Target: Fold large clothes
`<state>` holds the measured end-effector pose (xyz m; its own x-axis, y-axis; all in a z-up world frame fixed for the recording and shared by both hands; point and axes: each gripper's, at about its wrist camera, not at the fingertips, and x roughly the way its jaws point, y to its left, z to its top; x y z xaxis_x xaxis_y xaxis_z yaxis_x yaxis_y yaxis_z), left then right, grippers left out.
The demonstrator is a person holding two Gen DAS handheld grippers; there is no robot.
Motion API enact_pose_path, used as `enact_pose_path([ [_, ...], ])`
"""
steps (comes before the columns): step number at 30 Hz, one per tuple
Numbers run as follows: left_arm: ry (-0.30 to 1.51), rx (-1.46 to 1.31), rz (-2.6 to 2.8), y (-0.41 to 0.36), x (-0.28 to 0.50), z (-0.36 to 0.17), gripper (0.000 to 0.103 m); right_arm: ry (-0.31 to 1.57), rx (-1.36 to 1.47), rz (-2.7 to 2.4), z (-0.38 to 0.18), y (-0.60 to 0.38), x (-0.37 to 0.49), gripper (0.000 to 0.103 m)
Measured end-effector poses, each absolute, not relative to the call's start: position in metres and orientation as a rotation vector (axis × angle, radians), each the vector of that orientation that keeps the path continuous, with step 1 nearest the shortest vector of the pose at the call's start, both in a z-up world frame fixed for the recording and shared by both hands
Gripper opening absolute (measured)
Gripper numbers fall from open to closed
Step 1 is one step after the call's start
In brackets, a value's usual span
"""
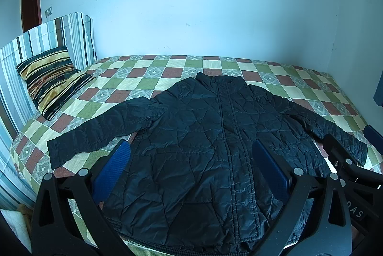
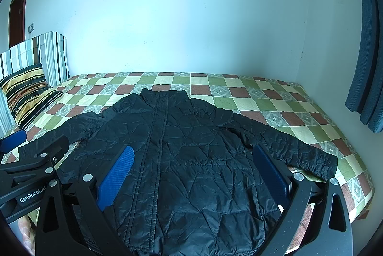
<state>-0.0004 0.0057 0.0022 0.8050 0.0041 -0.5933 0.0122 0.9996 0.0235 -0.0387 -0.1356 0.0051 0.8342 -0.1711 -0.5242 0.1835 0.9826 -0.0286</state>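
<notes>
Lying flat on the checkered bed [image 1: 299, 78], the black quilted jacket [image 1: 203, 136] waits; left gripper [image 1: 191, 160] and right gripper [image 2: 194, 165] hover, jaws released.

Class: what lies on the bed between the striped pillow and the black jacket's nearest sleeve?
Only bare checkered bedspread separates the striped pillow from the black jacket, clearest in the left wrist view.

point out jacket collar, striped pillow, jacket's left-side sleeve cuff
jacket collar [image 2: 165, 94], right wrist view, middle of the stand-up collar.
striped pillow [image 1: 51, 81], left wrist view, centre of its face.
sleeve cuff [image 1: 56, 151], left wrist view, sleeve end.
</notes>
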Motion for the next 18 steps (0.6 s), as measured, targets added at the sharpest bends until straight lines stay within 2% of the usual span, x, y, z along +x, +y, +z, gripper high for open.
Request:
enact_pose_path([
  [18,0.633,0.027,-0.004,0.0072,-0.0008,0.0033,0.101,0.553,0.024,-0.187,0.0049,-0.1354,-0.0389,0.098],
])
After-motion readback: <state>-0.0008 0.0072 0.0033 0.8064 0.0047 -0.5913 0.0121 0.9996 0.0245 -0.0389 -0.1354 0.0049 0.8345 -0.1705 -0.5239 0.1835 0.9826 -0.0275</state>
